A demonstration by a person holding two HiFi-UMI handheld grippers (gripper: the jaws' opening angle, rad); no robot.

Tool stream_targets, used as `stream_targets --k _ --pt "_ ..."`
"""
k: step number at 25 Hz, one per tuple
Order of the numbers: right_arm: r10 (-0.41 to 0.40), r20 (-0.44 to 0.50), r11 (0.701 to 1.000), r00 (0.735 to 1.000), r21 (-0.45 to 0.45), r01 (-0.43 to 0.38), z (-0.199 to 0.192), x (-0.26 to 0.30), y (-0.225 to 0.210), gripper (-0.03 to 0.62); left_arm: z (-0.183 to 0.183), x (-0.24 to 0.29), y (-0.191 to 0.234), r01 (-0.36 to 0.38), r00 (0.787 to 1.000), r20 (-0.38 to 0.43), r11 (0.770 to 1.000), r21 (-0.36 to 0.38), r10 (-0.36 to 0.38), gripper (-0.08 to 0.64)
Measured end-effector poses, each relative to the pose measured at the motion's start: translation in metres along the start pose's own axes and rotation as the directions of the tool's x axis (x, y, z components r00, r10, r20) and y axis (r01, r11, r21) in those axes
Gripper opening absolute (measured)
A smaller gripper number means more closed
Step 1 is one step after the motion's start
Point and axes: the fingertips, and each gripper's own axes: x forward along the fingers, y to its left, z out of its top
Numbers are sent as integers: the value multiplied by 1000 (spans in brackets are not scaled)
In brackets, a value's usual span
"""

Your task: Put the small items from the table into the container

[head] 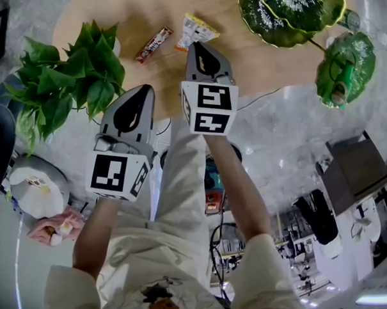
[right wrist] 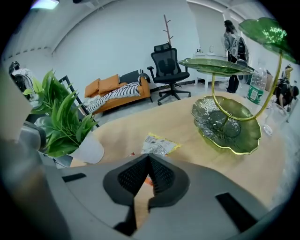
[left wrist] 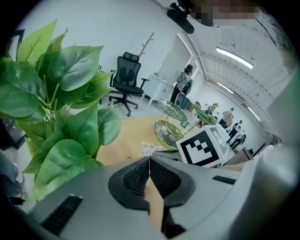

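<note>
A yellow-and-white snack packet [head: 196, 30] [right wrist: 159, 145] and a red candy bar [head: 153, 45] lie on the round wooden table [head: 260, 64]. My right gripper [head: 194, 45] [right wrist: 148, 156] is shut at the packet's near end. The packet's edge runs in under the jaw tips, and an orange corner shows just behind the pads. My left gripper [head: 144, 89] [left wrist: 149, 159] hovers shut and empty, nearer me, beside the plant. The green leaf-shaped dishes [head: 293, 12] [right wrist: 227, 125] stand to the right of the packet.
A leafy potted plant [head: 65, 79] [left wrist: 61, 108] crowds the table's left side. A smaller leaf dish [head: 345, 61] on a stalk holds a bottle. Office chairs, a sofa and people stand in the room beyond.
</note>
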Motion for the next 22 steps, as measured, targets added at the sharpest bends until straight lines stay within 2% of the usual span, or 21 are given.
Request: stream_targets --k 22 --pt "89 51 994 995 56 -92 3 -61 -1 6 17 4 -45 14 1000 15 999 37 -15 9"
